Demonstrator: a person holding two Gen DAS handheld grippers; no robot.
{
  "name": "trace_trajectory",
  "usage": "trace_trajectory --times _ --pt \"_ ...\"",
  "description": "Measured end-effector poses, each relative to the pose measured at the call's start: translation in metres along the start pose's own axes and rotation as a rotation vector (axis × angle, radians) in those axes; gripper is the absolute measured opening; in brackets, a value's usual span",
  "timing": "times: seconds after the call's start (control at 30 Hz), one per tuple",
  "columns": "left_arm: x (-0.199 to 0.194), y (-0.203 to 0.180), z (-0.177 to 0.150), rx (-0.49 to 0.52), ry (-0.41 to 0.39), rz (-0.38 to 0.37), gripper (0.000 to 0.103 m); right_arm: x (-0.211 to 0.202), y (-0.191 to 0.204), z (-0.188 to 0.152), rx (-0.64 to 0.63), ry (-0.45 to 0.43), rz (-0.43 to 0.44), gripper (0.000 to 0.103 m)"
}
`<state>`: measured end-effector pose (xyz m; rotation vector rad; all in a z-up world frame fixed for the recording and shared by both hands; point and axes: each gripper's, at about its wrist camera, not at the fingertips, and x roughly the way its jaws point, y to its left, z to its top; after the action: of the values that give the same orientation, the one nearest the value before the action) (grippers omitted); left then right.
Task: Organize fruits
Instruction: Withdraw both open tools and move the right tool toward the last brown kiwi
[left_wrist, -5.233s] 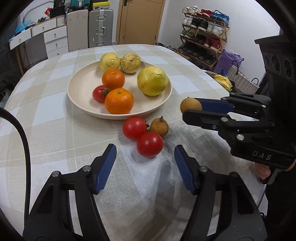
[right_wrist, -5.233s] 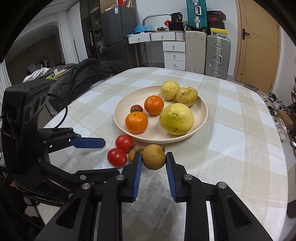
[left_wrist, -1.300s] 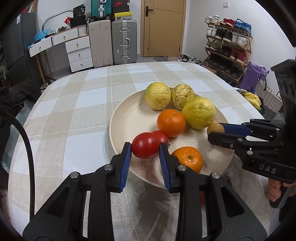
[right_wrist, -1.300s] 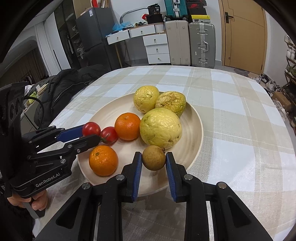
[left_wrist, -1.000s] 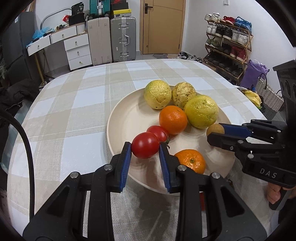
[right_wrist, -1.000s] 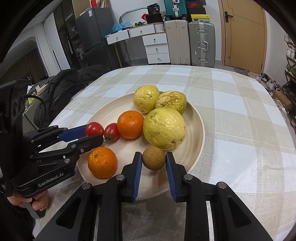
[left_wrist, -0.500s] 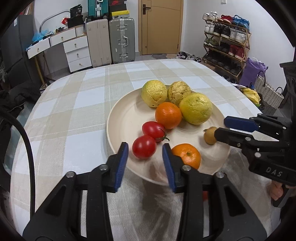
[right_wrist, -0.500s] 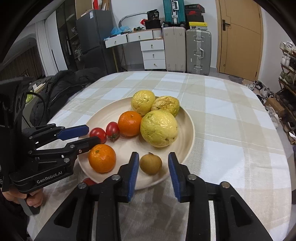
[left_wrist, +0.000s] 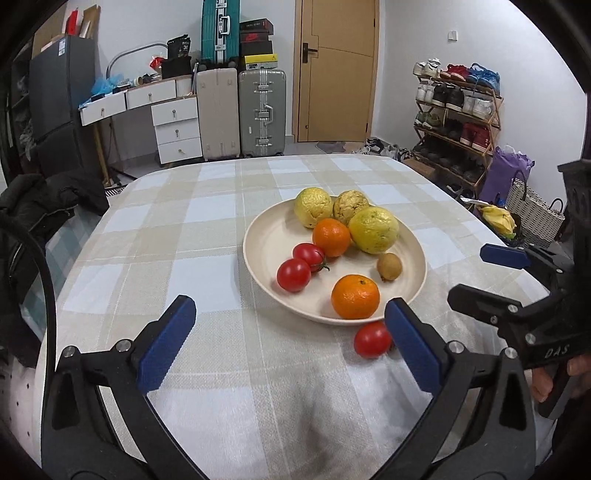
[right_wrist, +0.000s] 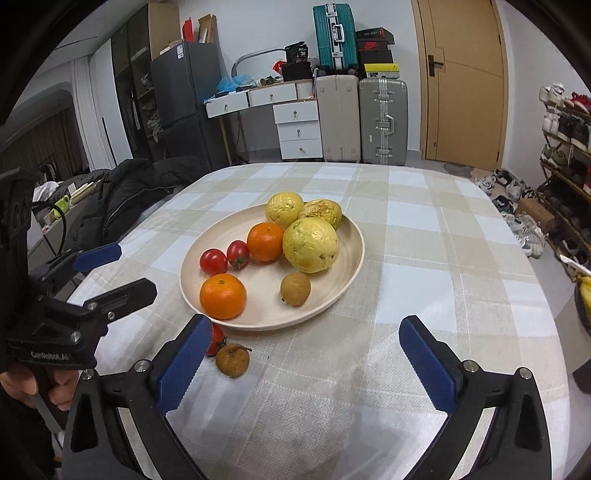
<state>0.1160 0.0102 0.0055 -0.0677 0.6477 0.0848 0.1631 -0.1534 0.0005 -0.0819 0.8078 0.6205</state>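
Both tongs, left tongs (left_wrist: 291, 339) and right tongs (right_wrist: 306, 354), gape empty; the loose tomato (left_wrist: 372, 339), lower centre, looks soft and rollable, so pinch gently across its middle.

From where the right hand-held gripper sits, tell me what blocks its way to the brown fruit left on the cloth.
Nothing visible does. The brown fruit lies on bare tablecloth just ahead of the open right hand-held gripper. A red tomato sits beside it, off to the left.

Two wrist fisheyes, low over the table (left_wrist: 221, 369), facing forward from left and right, sharing the plate (left_wrist: 258, 236) (right_wrist: 347, 280).
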Motion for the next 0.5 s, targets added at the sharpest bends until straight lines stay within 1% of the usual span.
trace_trajectory --times 0.07,0.27,0.5 --pt "-0.005 -0.002 -0.004 0.003 0.0 -0.008 0.102 0.001 -0.001 -0.002 0.005 0.001 0.009 0.103" --pt "-0.015 -0.003 -0.012 0.004 -0.01 -0.004 0.102 0.0 0.003 -0.007 -0.02 0.009 -0.01 0.103" --pt "-0.015 0.0 -0.017 -0.008 -0.012 -0.001 0.102 0.005 0.006 -0.011 -0.027 0.037 -0.011 0.103"
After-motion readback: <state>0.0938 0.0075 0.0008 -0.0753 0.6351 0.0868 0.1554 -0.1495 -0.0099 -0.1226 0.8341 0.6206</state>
